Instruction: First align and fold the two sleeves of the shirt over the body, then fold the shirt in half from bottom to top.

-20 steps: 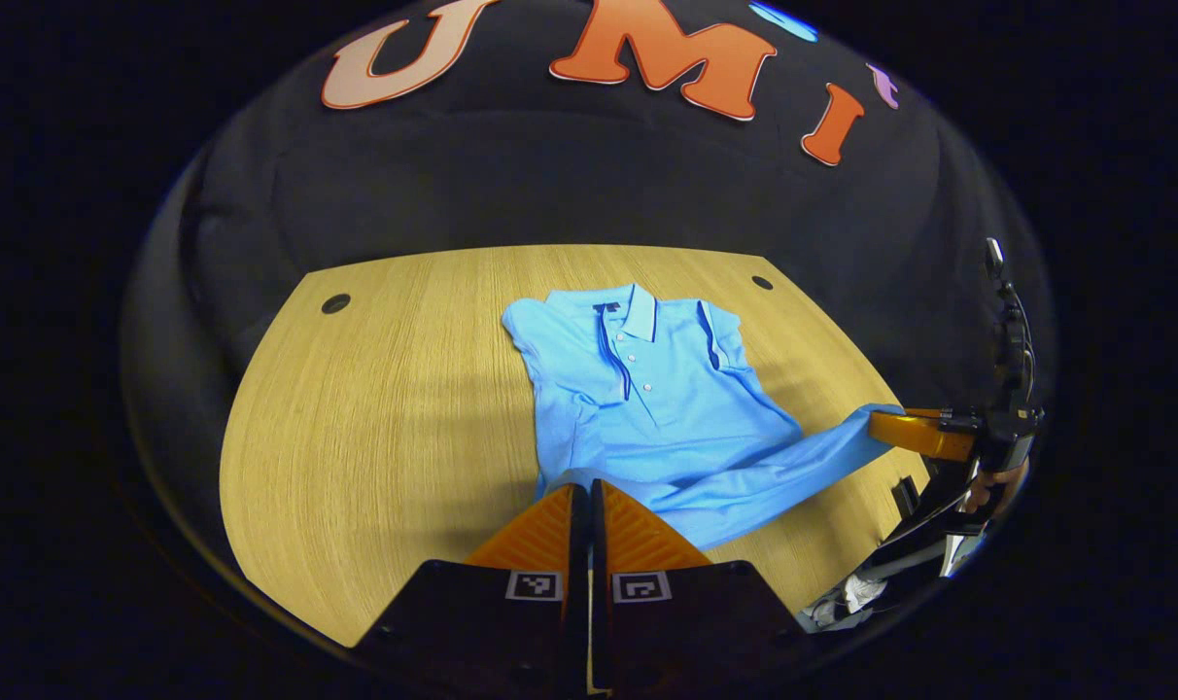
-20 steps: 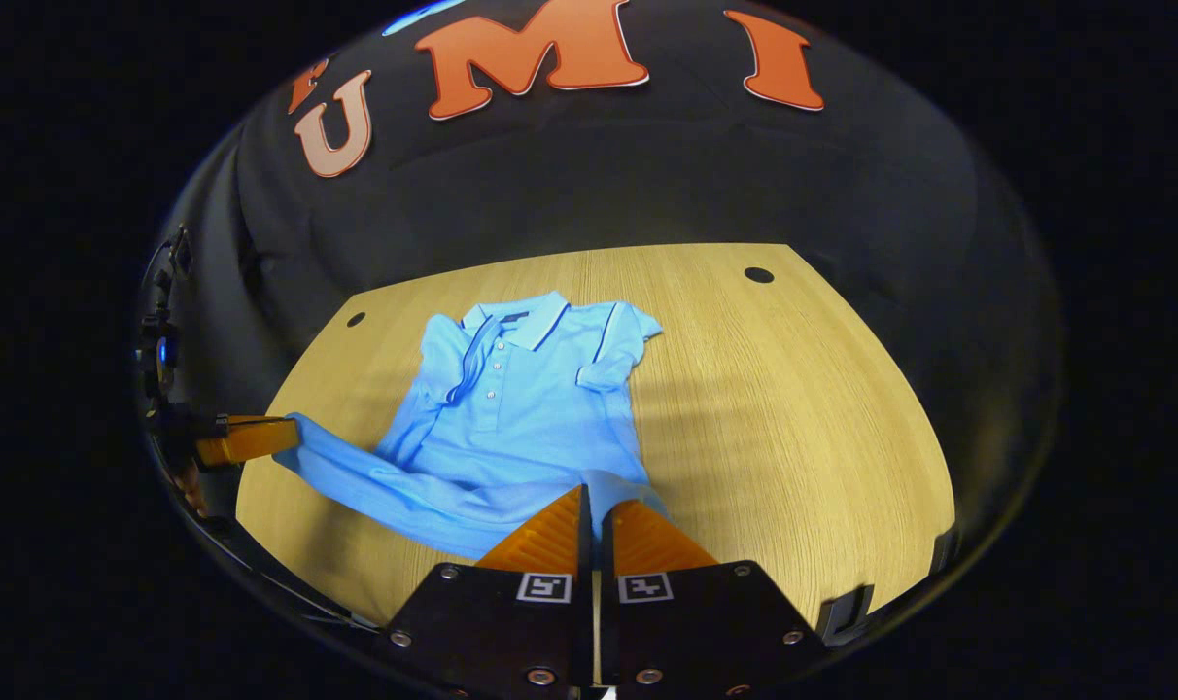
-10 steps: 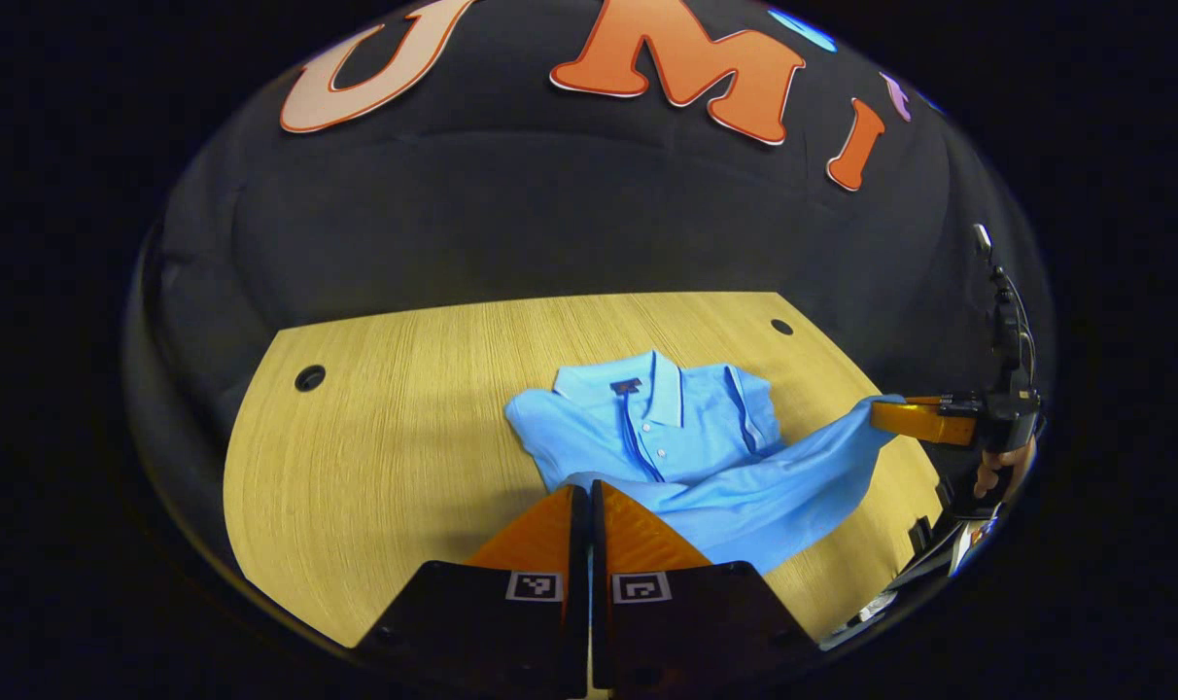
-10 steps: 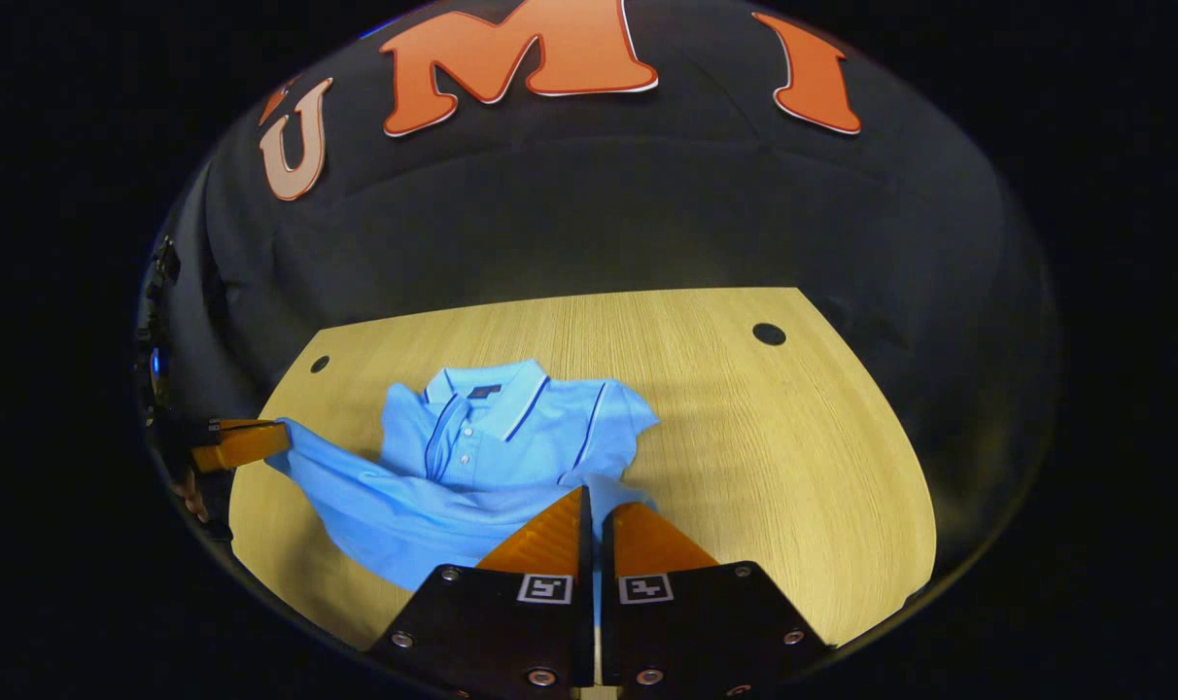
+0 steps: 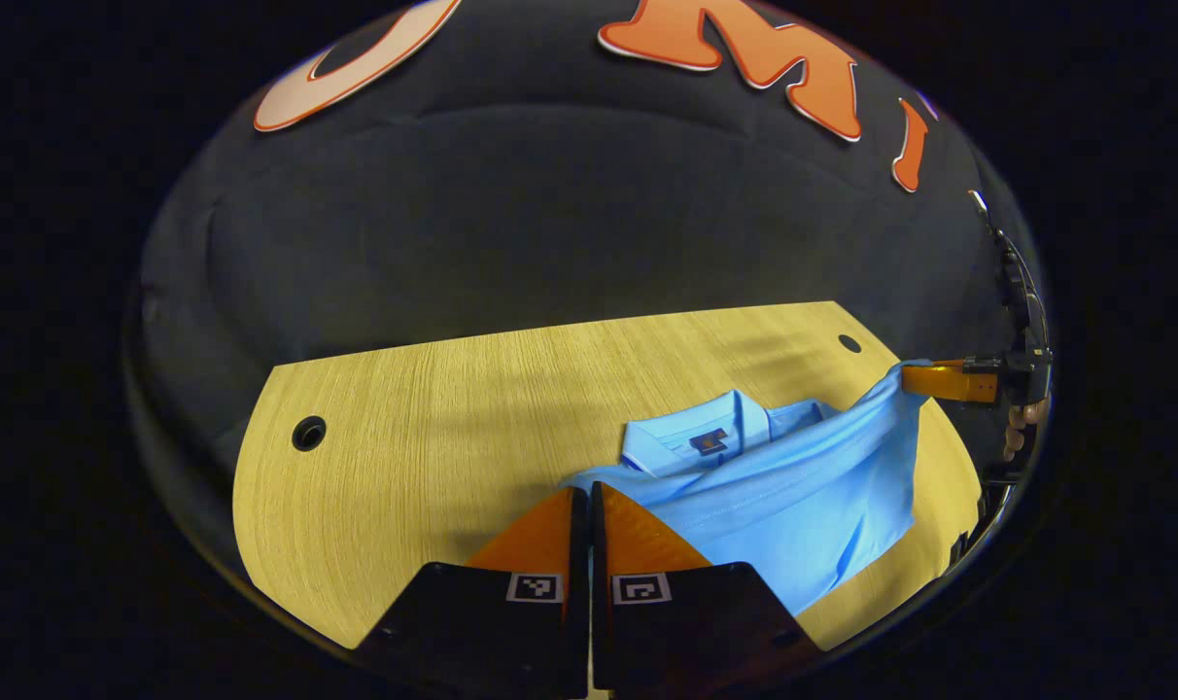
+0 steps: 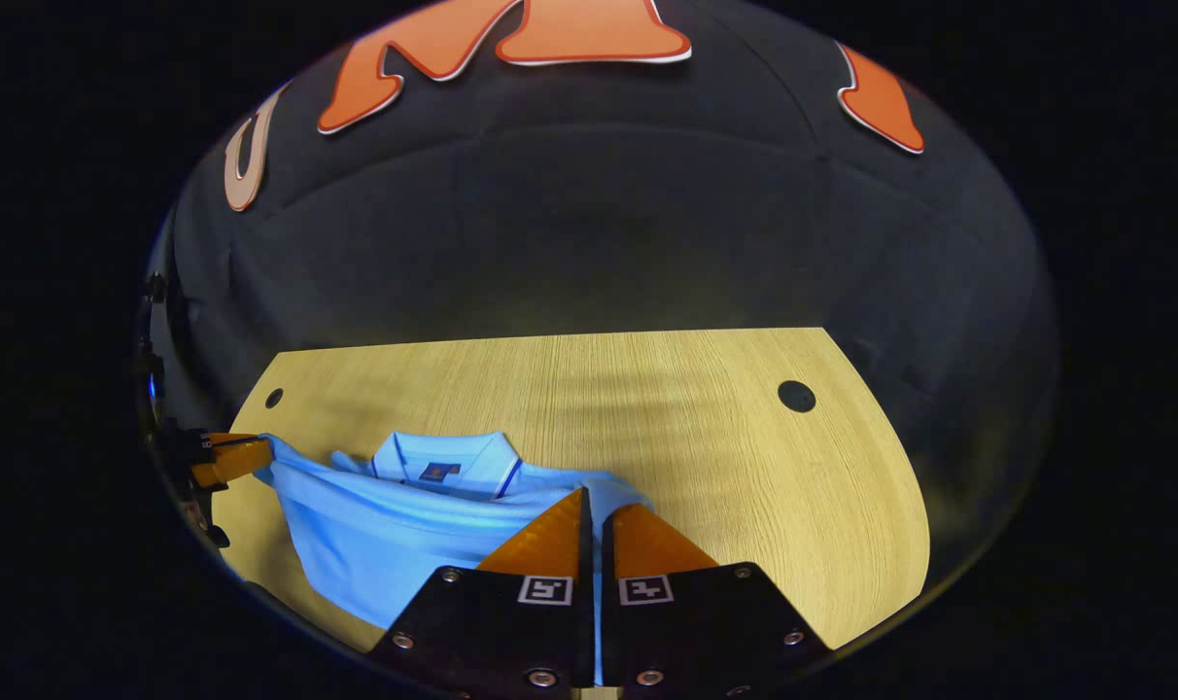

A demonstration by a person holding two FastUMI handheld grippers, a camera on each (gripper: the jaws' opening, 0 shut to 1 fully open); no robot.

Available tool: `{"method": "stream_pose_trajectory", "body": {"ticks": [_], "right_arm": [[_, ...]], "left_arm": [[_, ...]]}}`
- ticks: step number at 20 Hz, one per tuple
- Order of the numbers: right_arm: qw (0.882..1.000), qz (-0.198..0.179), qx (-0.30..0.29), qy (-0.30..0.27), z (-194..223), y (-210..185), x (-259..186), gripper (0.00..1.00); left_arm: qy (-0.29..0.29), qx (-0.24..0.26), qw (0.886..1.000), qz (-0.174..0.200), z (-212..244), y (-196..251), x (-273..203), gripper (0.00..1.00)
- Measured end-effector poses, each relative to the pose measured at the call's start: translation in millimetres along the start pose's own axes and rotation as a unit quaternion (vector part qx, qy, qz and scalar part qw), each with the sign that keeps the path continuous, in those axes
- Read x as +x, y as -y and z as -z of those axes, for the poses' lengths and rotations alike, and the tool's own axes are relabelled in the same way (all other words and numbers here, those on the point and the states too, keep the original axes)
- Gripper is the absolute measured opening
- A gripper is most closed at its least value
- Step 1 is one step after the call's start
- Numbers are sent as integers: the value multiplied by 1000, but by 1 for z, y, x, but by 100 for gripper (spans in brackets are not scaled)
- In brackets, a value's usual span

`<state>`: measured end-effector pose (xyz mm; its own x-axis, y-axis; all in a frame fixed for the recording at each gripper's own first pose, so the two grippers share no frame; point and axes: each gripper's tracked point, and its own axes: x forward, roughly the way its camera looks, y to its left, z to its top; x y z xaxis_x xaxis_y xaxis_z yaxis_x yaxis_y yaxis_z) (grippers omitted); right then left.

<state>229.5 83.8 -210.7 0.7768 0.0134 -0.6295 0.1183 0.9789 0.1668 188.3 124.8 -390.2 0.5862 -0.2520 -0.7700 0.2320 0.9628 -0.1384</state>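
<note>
Risk here, left gripper view: left gripper [image 5: 590, 506], jaws pinched on the shirt [image 5: 783, 496] hem at lower centre, could let the fabric slip and skew the fold short of the collar [image 5: 706, 439]. Wooden table [image 5: 433, 437] spreads across the middle. Right gripper view: right gripper [image 6: 597, 510], clamped on the other hem corner at bottom centre; uneven travel means a crooked crease. Dark cloth wall [image 6: 589, 233] above.

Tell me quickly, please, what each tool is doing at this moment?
Left tool: closed, holding a hem corner of the blue shirt, lifted.
Right tool: closed, holding the shirt's other hem corner.
</note>
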Motion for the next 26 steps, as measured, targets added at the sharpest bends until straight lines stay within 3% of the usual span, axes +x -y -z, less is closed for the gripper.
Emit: {"method": "stream_pose_trajectory", "body": {"ticks": [4, 6, 7, 9, 10, 12, 16, 21, 26], "right_arm": [[1000, 1, 18, -11, -6, 3, 34, 4], [999, -3, 35, -22, -3, 3, 37, 11], [999, 6, 32, -23, -4, 8, 36, 19], [1000, 19, 17, -15, -5, 17, 27, 46], [1000, 18, 13, -8, -8, 18, 20, 64], [1000, 11, 10, 9, -11, 17, 0, 80], [999, 4, -15, 48, -8, 20, -52, 94], [992, -9, -58, 109, 0, 20, -133, 98], [983, -20, -80, 162, 19, 23, -217, 98]], "left_arm": [[-7, -3, 1000, -9, -6, -6, 26, 10], [-10, 0, 1000, -12, -8, -4, 31, 12], [-11, -3, 1000, -9, -8, -1, 28, 25], [-12, -16, 1000, -4, -8, 5, 18, 53], [-11, -23, 1000, -7, -8, 6, 13, 68], [0, -35, 999, -15, -12, 8, -8, 98], [45, -29, 998, -35, -21, 22, -58, 98], [111, -10, 992, -53, -24, 62, -150, 98], [184, 4, 980, -78, -18, 108, -238, 99]]}}
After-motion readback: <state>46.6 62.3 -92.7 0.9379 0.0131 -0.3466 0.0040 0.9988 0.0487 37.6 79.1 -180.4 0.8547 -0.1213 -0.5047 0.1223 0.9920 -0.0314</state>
